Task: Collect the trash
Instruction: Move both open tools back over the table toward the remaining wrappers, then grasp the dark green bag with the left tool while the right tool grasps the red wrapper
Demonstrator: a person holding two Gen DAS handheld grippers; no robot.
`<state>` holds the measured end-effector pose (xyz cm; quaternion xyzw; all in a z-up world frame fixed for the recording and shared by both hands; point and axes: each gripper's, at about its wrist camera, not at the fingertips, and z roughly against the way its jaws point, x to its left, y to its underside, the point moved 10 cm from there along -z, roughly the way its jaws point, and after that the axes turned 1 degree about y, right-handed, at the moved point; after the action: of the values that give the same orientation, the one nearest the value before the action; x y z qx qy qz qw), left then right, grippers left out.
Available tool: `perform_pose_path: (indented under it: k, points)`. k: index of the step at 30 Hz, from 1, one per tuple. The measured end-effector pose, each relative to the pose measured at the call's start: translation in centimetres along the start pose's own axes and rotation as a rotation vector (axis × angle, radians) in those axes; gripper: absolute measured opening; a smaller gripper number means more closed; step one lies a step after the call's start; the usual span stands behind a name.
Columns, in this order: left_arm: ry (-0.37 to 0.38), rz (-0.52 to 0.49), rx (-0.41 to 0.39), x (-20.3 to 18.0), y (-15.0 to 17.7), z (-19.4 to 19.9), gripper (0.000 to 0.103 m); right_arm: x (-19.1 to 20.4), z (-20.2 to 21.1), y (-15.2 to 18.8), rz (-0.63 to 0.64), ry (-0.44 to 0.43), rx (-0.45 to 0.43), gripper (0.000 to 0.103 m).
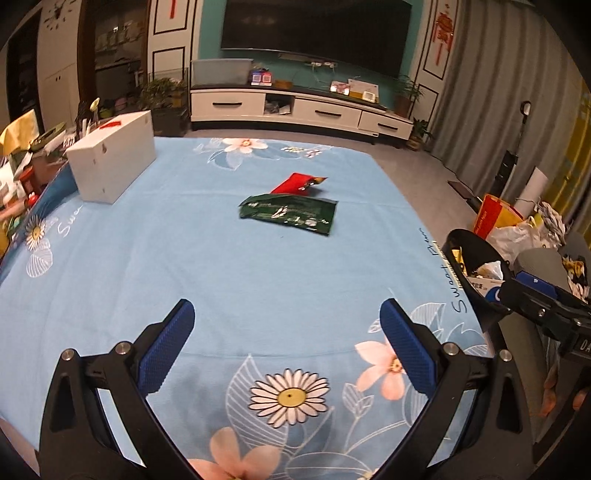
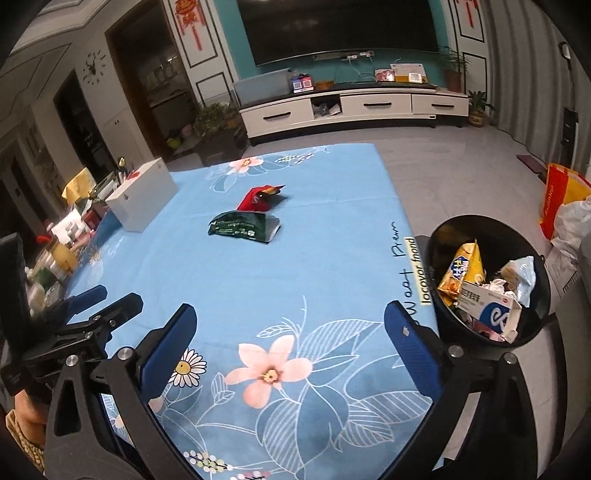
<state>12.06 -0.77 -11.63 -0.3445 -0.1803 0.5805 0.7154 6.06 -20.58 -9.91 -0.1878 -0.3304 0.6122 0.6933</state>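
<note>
Mid-collection, judging by the half-full black bin [image 2: 487, 280] off the bench [image 2: 280, 280] edge at three o'clock. Still out on the blue floral cloth: green wrapper [image 1: 290, 213] at twelve o'clock, red wrapper [image 1: 295, 183] touching it just beyond. Next move likely a forward reach, flat low pinch on the green foil edge, then a carry to the bin. Left tongs [image 1: 287, 345] spread wide, empty, touching nothing. Right tongs [image 2: 291, 347] likewise fully released, nothing between the pads.

Teal wall [image 2: 229, 33] behind dark television [image 1: 314, 29]; white cabinet [image 1: 295, 107] below — grey curtains [image 1: 487, 92].
</note>
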Motion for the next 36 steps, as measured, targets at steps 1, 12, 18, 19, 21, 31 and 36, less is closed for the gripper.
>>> perform_pose_path:
  k: [1,12,18,19,21,31,36]
  points:
    - [0.001,0.005,0.003,0.3,0.1,-0.2,0.100,0.2,-0.3,0.0,0.003,0.000,0.006,0.099]
    - [0.000,0.089,0.068,4.4,1.8,-3.6,0.100,1.7,-3.9,0.8,0.031,-0.014,0.080,0.099]
    - [0.027,0.070,0.056,4.8,1.0,-5.1,0.100,1.6,-6.0,0.8,0.017,-0.027,0.104,0.099]
    - [0.033,0.063,0.055,4.9,0.7,-5.4,0.100,1.5,-6.3,0.7,0.013,-0.028,0.107,0.099]
    - [0.041,0.050,0.055,5.0,0.2,-6.2,0.100,1.2,-7.1,0.6,0.001,-0.031,0.113,0.099]
    - [0.030,-0.072,0.087,4.7,-3.5,-12.0,0.100,0.0,-10.8,-0.8,-0.057,-0.062,0.122,0.099]
    - [0.029,-0.166,0.107,3.9,-6.3,-15.7,0.100,-0.8,-12.5,-0.9,-0.088,-0.079,0.138,0.099]
